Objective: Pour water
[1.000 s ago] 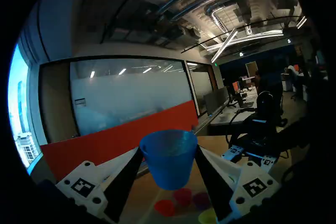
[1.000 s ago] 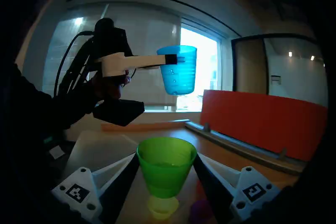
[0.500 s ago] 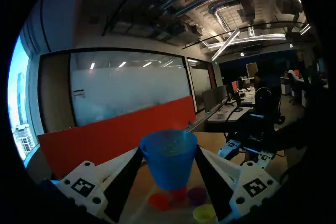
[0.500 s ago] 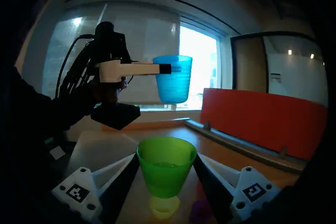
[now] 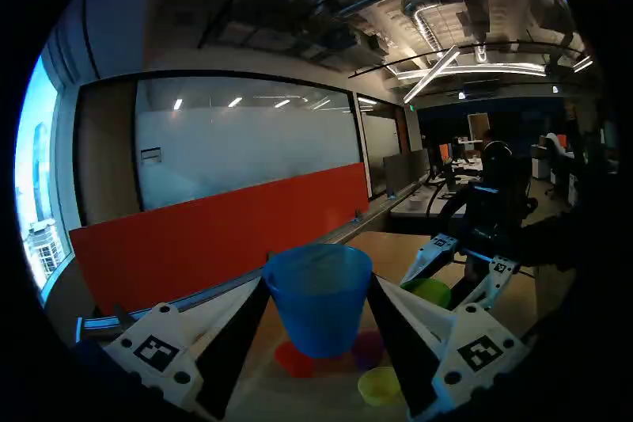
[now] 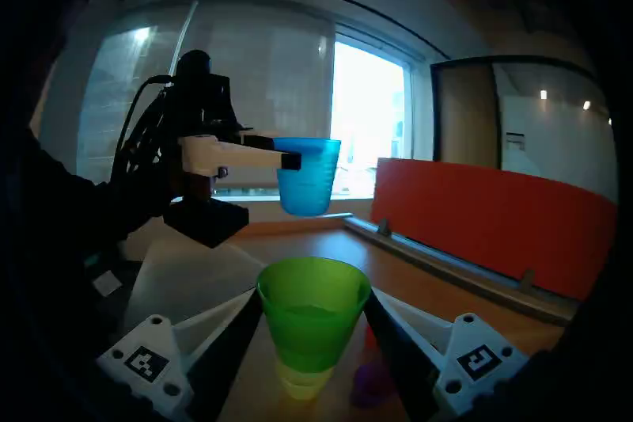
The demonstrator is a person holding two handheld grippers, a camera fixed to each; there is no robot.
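Green cup (image 6: 314, 319) holds liquid; left claw (image 5: 318, 283) grips blue cup (image 5: 318, 315).

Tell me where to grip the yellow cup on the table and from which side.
Grip the yellow cup across its upper wall, just under the rim, coming in level. It seems to stand upright, mouth up, and narrows downward, so a high grip should not slip. Come from the side away from the purple cup, which stands close by.

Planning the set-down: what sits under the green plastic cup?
Beneath the green plastic cup, a small yellow plastic cup shows on the wooden table; the green cup covers part of it.
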